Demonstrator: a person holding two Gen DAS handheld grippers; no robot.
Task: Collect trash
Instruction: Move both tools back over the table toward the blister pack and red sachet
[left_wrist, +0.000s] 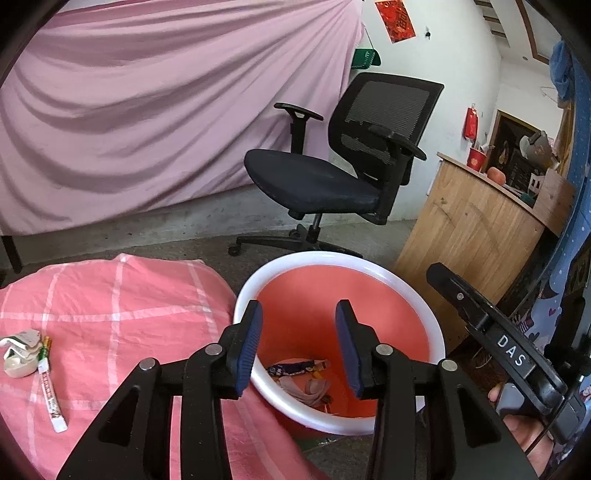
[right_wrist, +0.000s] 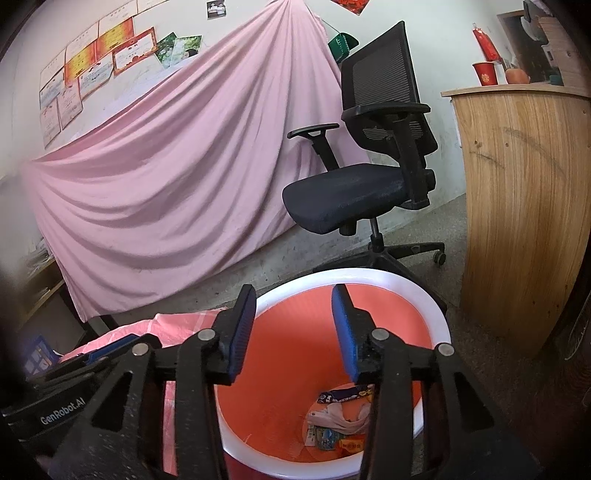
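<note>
While both of my grippers hover above the orange bin (left_wrist: 354, 295), nothing sits between either pair of blue pads. My left gripper (left_wrist: 299, 347) has its jaws spread apart over the bin's white rim; my right gripper (right_wrist: 293, 332) is likewise parted and empty above the opening. At the bottom of the bin lies a small heap of trash (right_wrist: 340, 417): a dark printed wrapper, crumpled pale paper and some coloured packets. To the left, on the pink checked cloth (left_wrist: 122, 314), two pieces remain out of the bin: a crumpled white-and-green wrapper (left_wrist: 18, 354) and, just beside it, a long narrow sachet (left_wrist: 50, 384) with red print. My right gripper's black body shows at the right edge of the left camera's view. Behind the bin stand a black office chair (right_wrist: 373, 155), a wooden counter (right_wrist: 521, 206) and a draped pink sheet (right_wrist: 177, 173).
</note>
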